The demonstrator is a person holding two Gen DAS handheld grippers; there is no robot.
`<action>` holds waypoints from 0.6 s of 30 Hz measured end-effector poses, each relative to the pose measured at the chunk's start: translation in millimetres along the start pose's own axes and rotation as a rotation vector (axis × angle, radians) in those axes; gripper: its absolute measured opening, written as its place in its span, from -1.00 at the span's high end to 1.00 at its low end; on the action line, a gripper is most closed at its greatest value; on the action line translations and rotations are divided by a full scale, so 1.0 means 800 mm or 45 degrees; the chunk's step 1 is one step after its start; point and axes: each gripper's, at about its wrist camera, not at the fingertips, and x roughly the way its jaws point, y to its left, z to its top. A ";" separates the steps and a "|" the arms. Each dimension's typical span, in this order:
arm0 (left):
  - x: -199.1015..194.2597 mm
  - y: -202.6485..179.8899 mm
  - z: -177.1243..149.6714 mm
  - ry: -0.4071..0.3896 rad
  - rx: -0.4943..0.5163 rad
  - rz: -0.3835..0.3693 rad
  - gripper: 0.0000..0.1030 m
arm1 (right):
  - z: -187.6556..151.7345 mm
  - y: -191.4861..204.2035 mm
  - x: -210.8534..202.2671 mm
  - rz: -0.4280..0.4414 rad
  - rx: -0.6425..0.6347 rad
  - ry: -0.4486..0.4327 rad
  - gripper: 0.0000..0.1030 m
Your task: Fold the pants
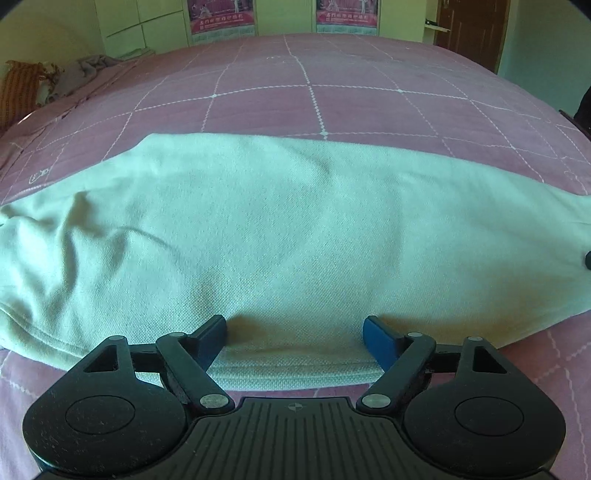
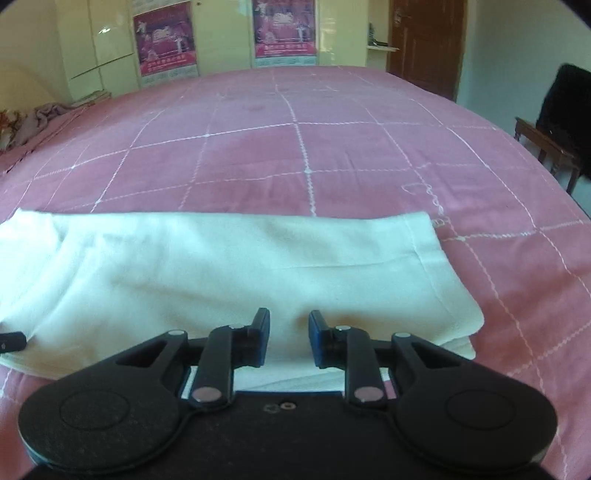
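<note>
Lying flat across the pink checked bedspread (image 1: 332, 107), the white pants (image 1: 258, 240) stretch sideways in front of both claws, folded lengthwise into one long band. Left gripper (image 1: 294, 334): jaws spread wide, nothing between them; the blue pads (image 1: 380, 341) sit over the near edge of the cloth, whose doubled hem runs straight across just ahead of the claw body. Whether the pads touch the fabric cannot be told. Cloth extends well past this claw on both sides, with creases off to its left. At the far right edge of that view a small black tip shows over the cloth.

Right gripper (image 2: 289, 338): jaws apart, narrower gap than the left one, nothing clamped. Its fingers (image 2: 260, 339) hover at the near edge of the pants (image 2: 221, 266), over the stacked layers. The leg cuff, with its stitched hem, ends a little to this claw's right; bare bedspread (image 2: 369, 155) lies beyond it. To this claw's left the fabric runs out of view, and a black finger tip shows at the left edge over the cloth.

Beyond the pants, ahead of both claws: open bedspread, then posters (image 2: 284, 29) on the far wall and a brown door (image 2: 424, 44) to the right. A crumpled grey blanket (image 1: 85, 70) lies far off to the left.
</note>
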 end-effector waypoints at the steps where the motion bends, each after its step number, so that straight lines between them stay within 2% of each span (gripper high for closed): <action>1: 0.002 0.003 -0.001 0.006 -0.010 0.014 -0.81 | -0.004 0.008 0.005 -0.007 -0.041 0.018 0.53; 3: 0.001 0.010 0.001 0.029 -0.044 0.012 -0.82 | -0.013 0.007 0.025 -0.050 -0.046 0.081 0.52; 7: -0.009 0.018 -0.001 0.025 -0.089 0.030 -0.82 | 0.000 0.014 0.015 -0.074 0.004 0.109 0.41; 9: -0.016 0.025 -0.003 0.007 -0.123 0.040 -0.82 | 0.003 0.029 -0.002 0.005 0.037 0.050 0.40; 11: -0.021 0.034 0.000 -0.016 -0.151 0.057 -0.82 | 0.006 0.056 -0.010 0.056 0.002 0.024 0.38; 15: -0.022 0.056 0.011 -0.049 -0.177 0.086 -0.82 | 0.011 0.119 -0.007 0.147 -0.102 0.022 0.39; 18: -0.007 0.078 0.013 -0.022 -0.177 0.129 -0.82 | 0.018 0.156 0.000 0.183 -0.137 0.032 0.39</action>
